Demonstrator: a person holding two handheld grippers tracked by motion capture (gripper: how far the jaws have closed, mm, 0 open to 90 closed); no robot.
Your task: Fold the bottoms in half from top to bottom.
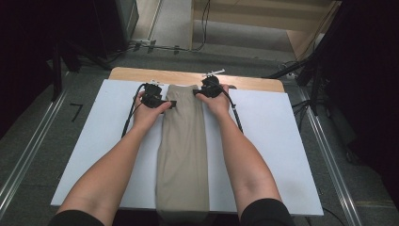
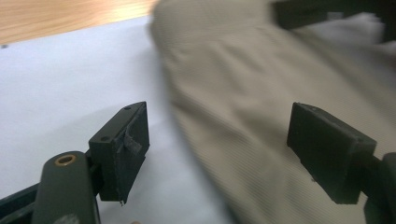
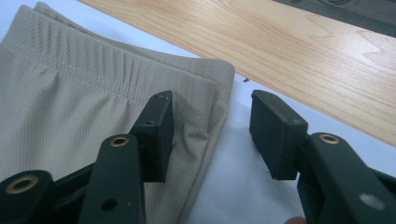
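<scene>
Trousers (image 1: 182,150) are being squared at twelve o'clock; the left gripper (image 1: 170,103) and right gripper (image 1: 196,92) are released, so each corner needs regrasping.

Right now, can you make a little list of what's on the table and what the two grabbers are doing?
surface: white board on a wooden table
cloth: beige garment, folded into a long strip, near end hanging over the board's edge
left gripper: open, at the garment's far left edge
right gripper: open, jaws astride the garment's far right corner, not pressing it
hands: one on each gripper
</scene>
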